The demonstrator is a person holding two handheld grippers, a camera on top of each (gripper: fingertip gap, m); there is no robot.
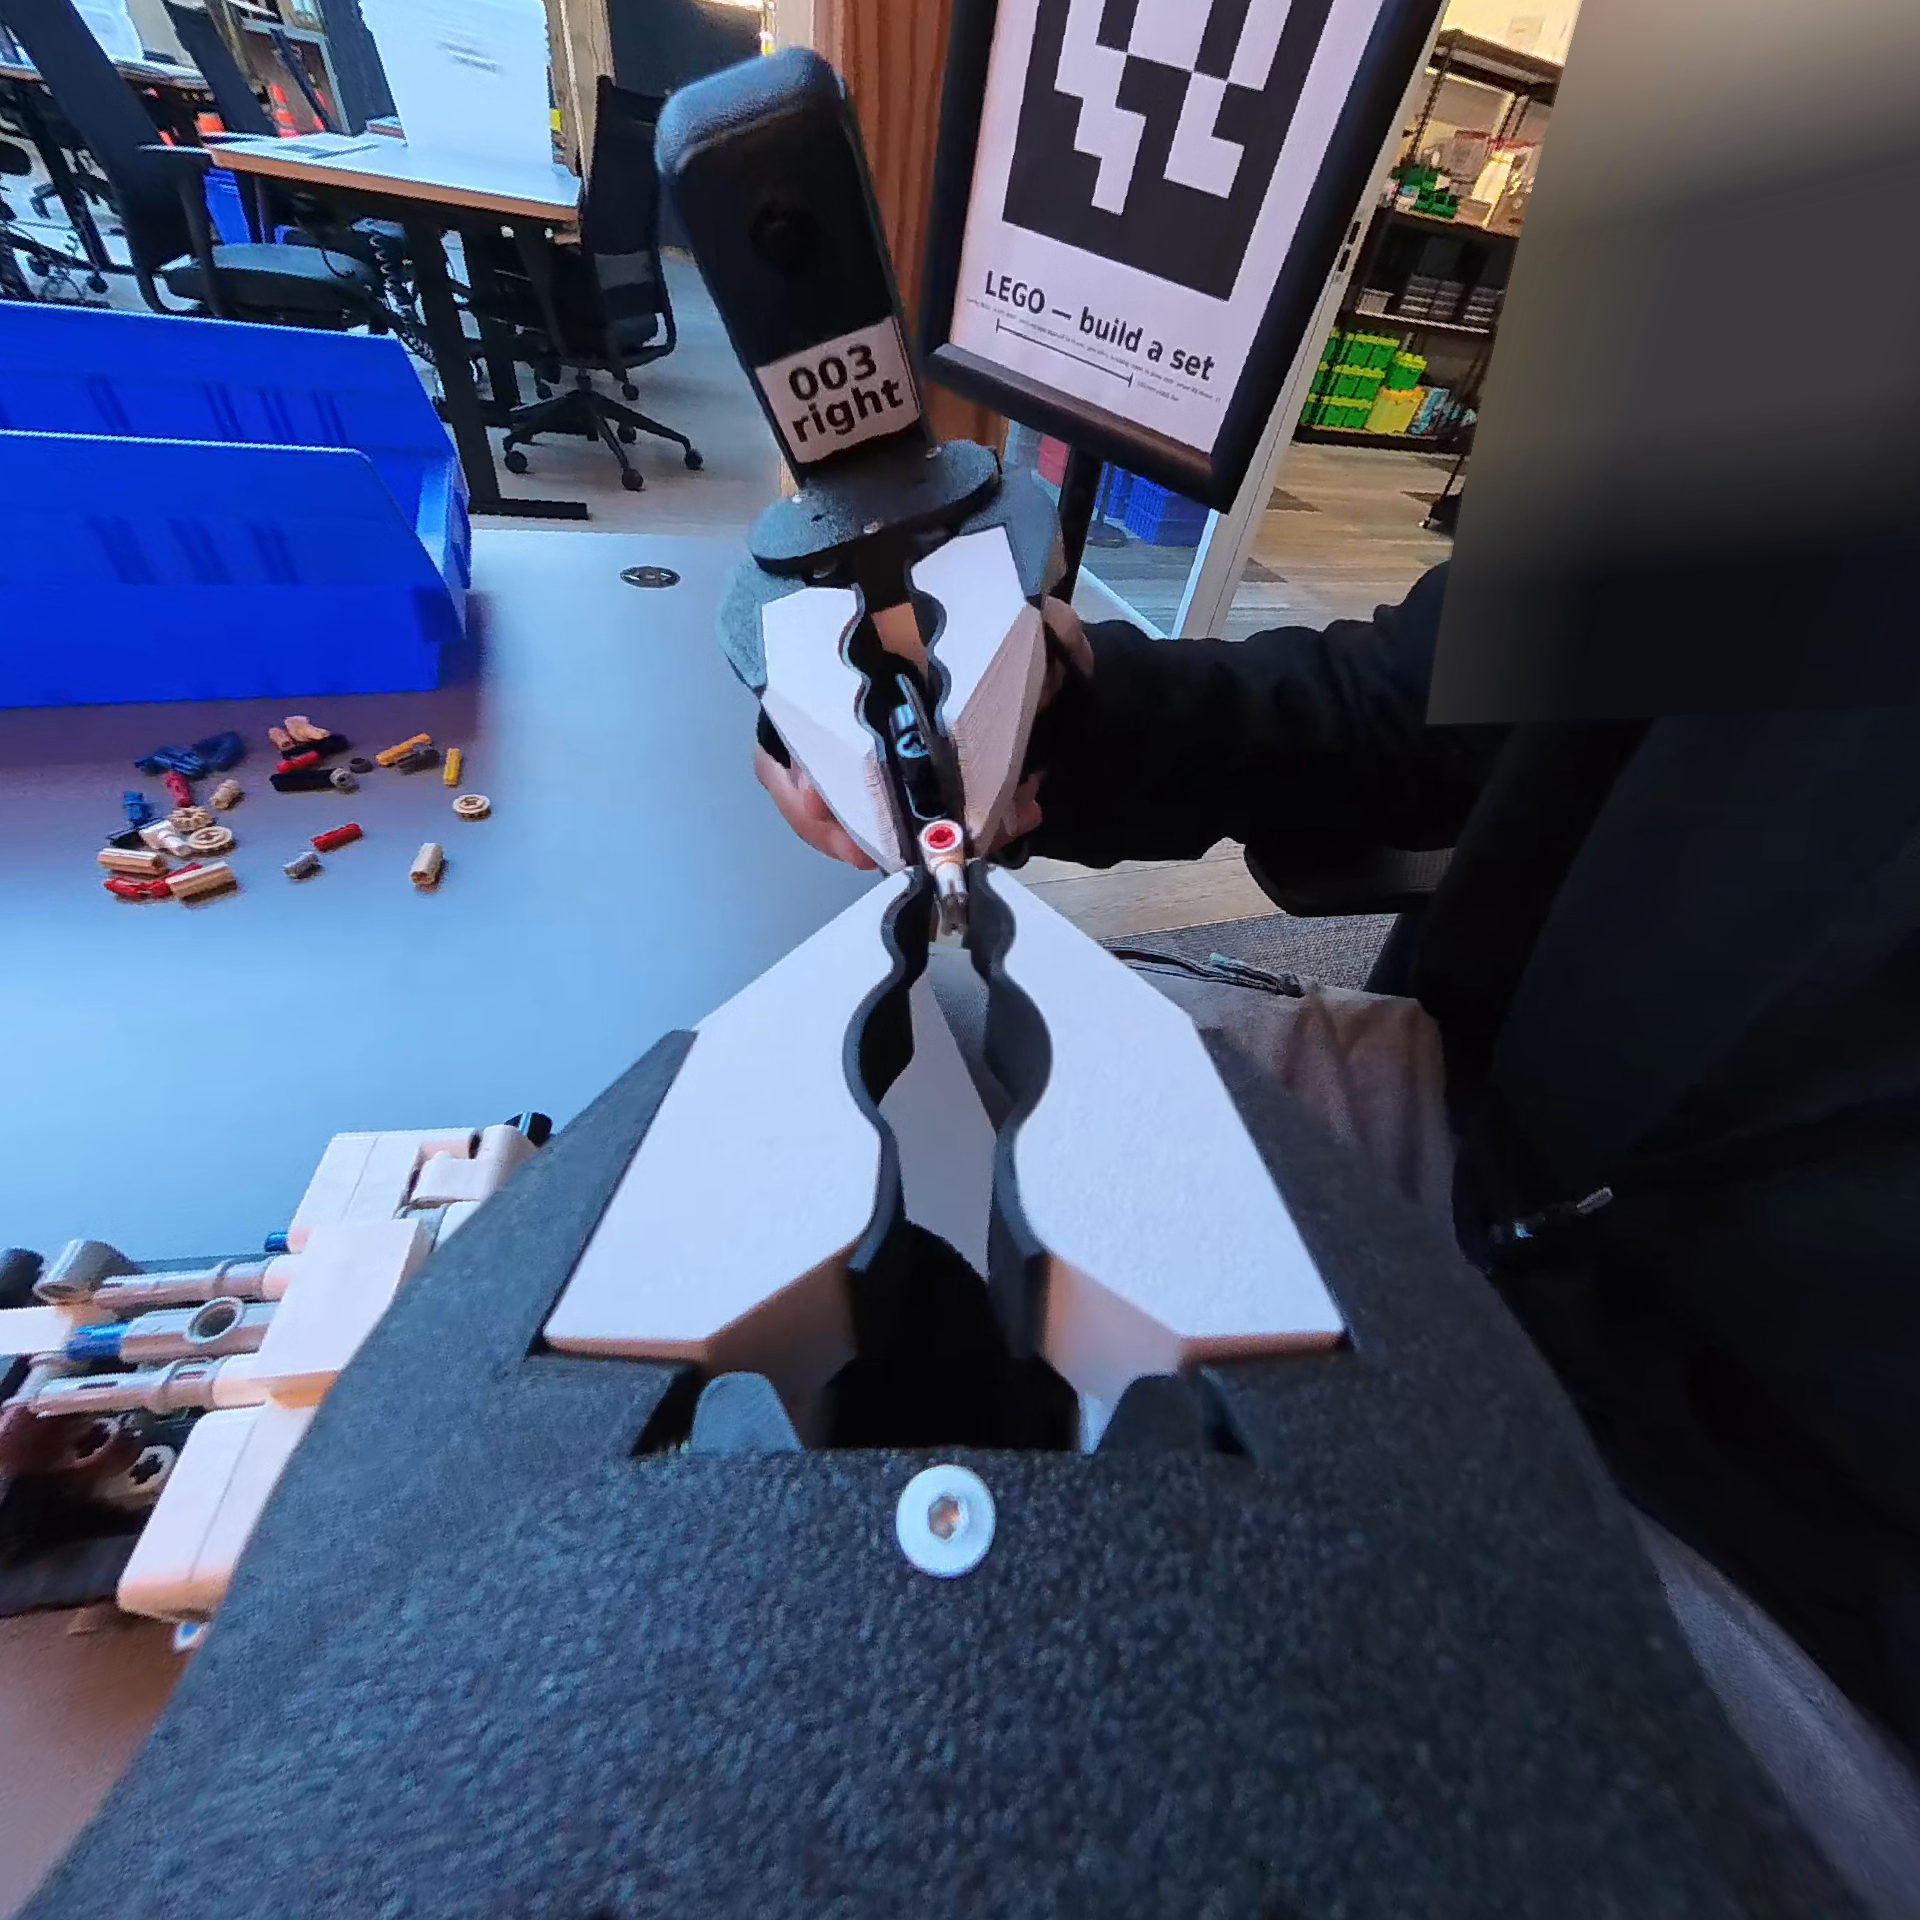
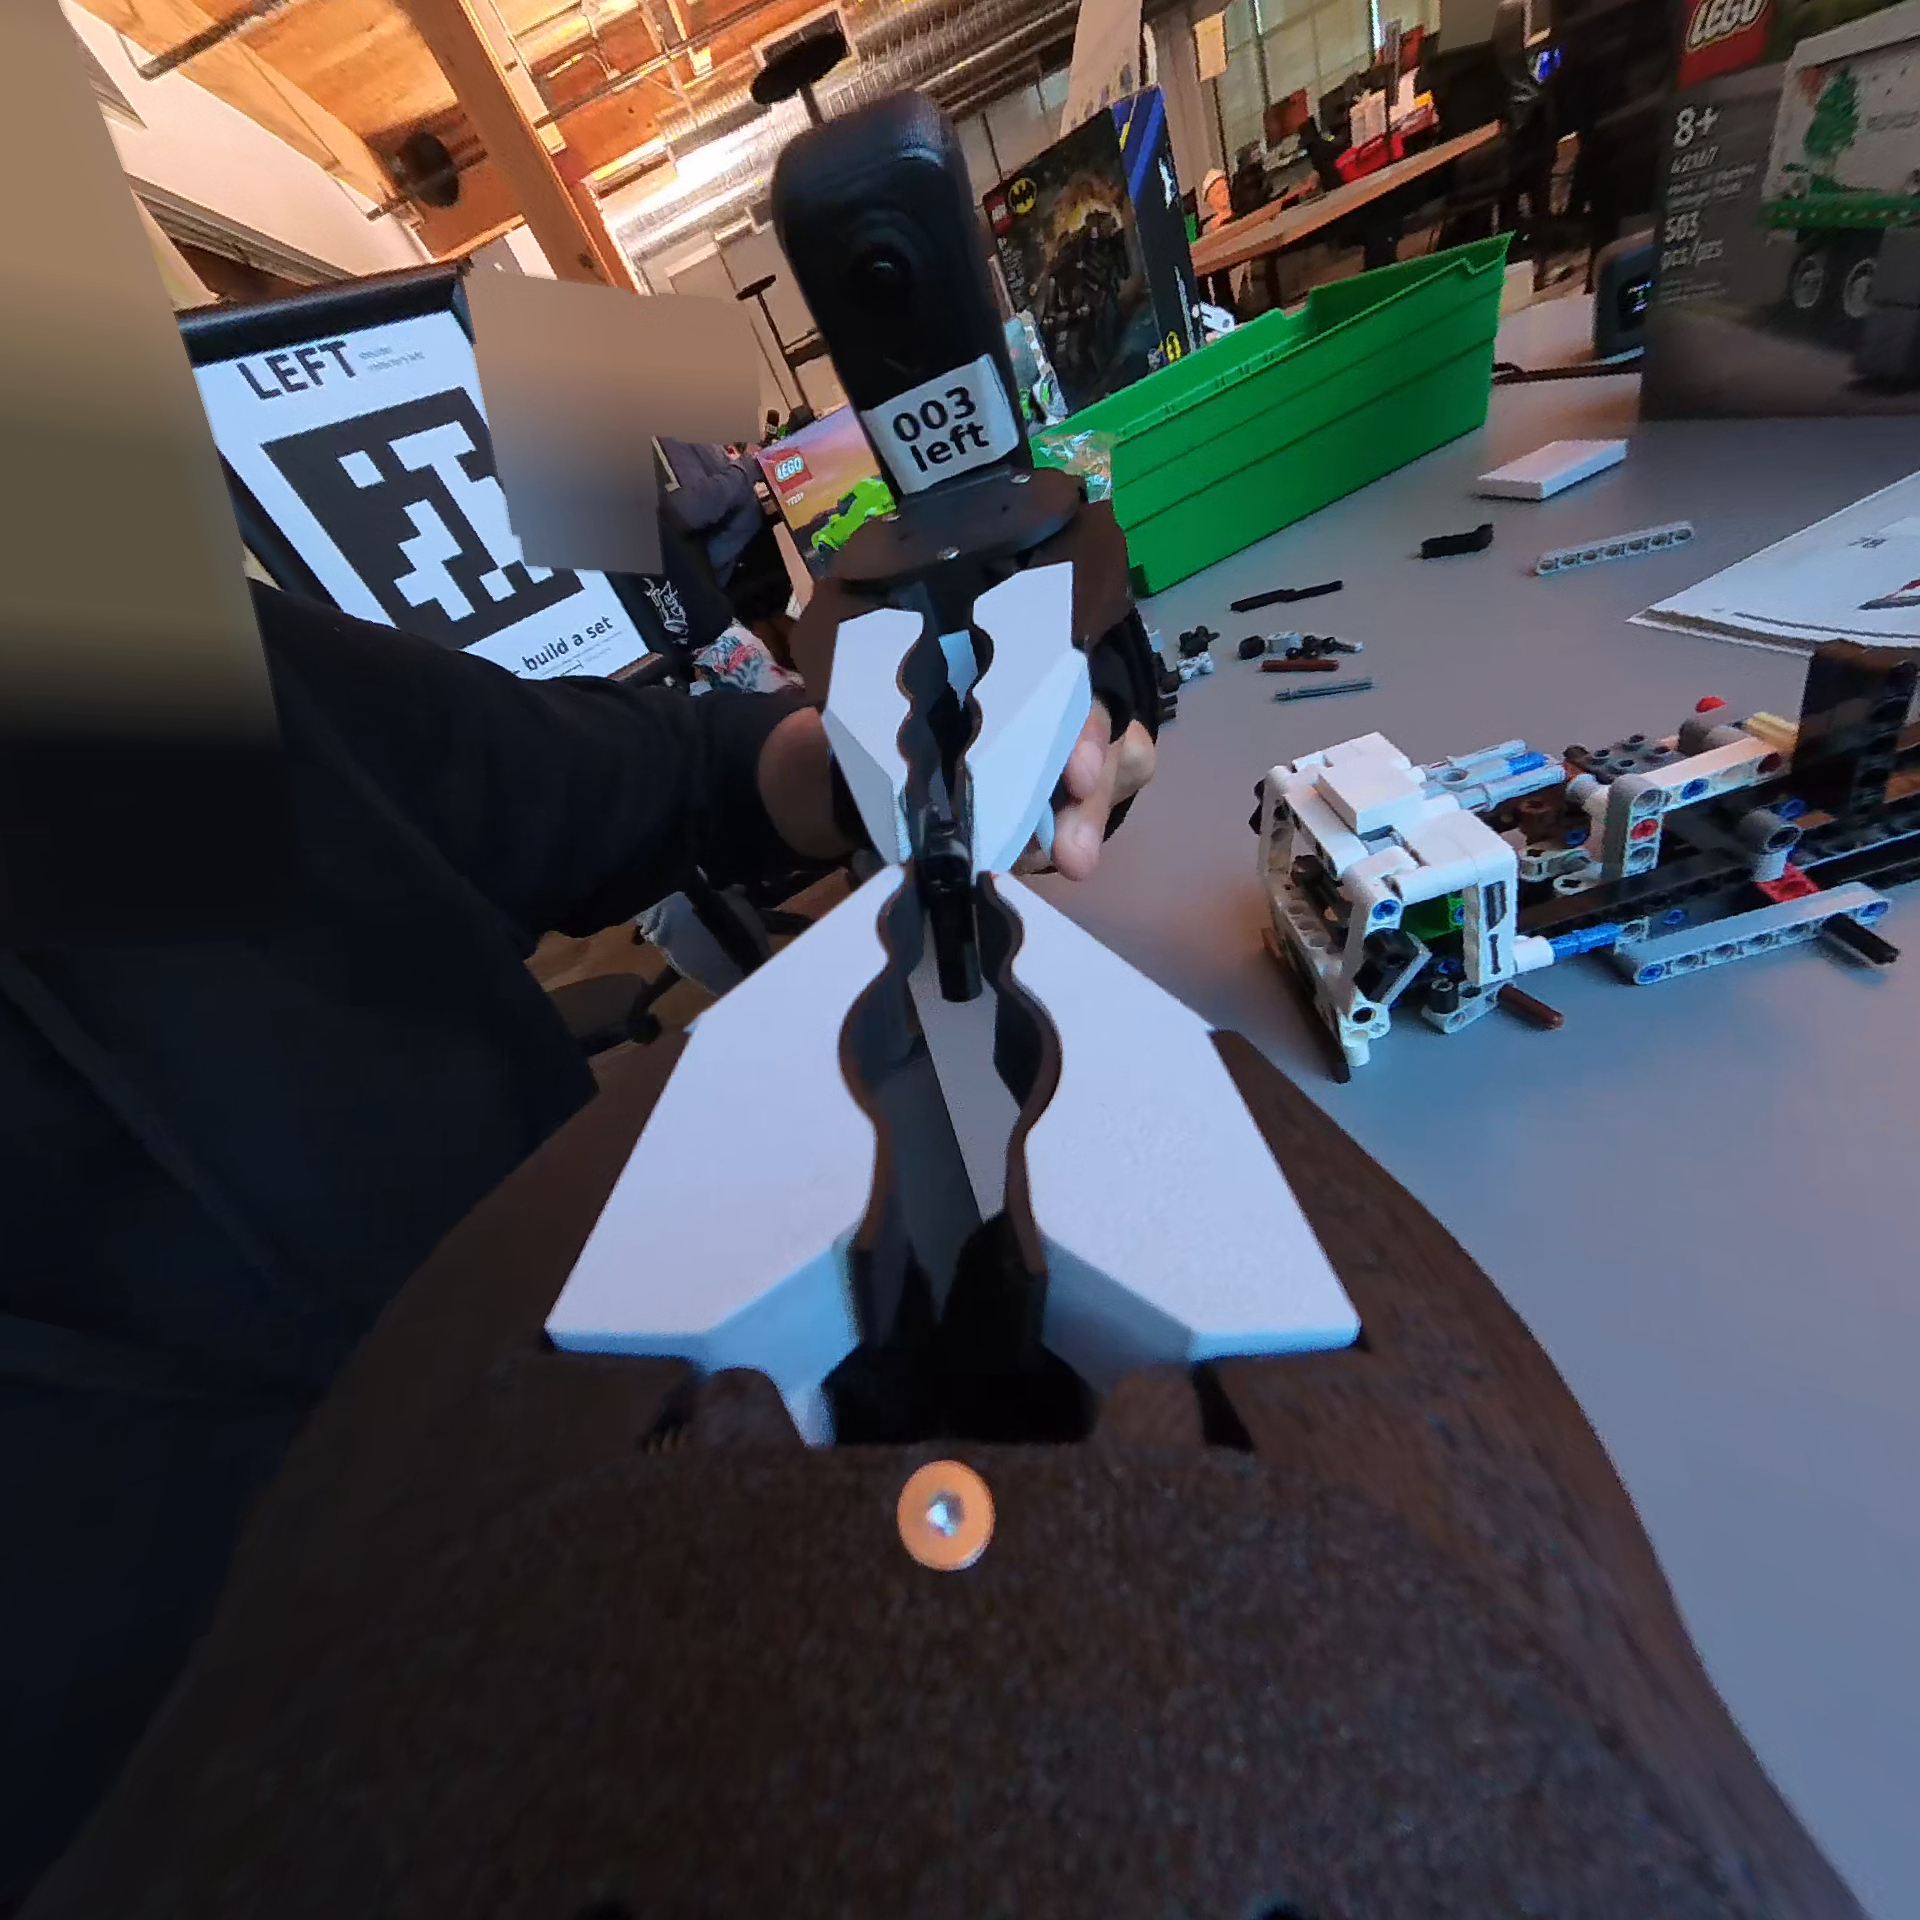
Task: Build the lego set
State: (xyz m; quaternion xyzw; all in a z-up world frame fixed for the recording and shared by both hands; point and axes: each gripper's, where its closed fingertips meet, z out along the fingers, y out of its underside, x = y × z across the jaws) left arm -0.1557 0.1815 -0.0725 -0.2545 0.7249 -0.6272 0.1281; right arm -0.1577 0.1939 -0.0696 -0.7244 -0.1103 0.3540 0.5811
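Note:
My two grippers meet tip to tip in the air above the table edge. In the left wrist view my left gripper (image 1: 940, 902) is shut on a small light grey pin (image 1: 948, 885). The pin meets a white connector with a red centre (image 1: 943, 840) on the end of a black lego piece (image 1: 909, 748). My right gripper (image 1: 938, 858) holds that piece. In the right wrist view my right gripper (image 2: 940, 885) is shut on the black piece (image 2: 951, 935), and the left gripper (image 2: 938, 854) faces it. A part-built white, black and grey lego vehicle (image 2: 1455, 862) lies on the table and also shows in the left wrist view (image 1: 208, 1340).
Loose small pieces (image 1: 260, 800) lie on the grey table (image 1: 520, 987) in front of blue bins (image 1: 208, 540). A green bin (image 2: 1299, 416), lego boxes (image 2: 1787, 208), a booklet (image 2: 1787, 592), a grey beam (image 2: 1616, 548) and more small parts (image 2: 1299, 649) lie beyond the vehicle. A framed sign (image 1: 1143, 208) stands behind. Less than 4 cm separates the two grippers' tips.

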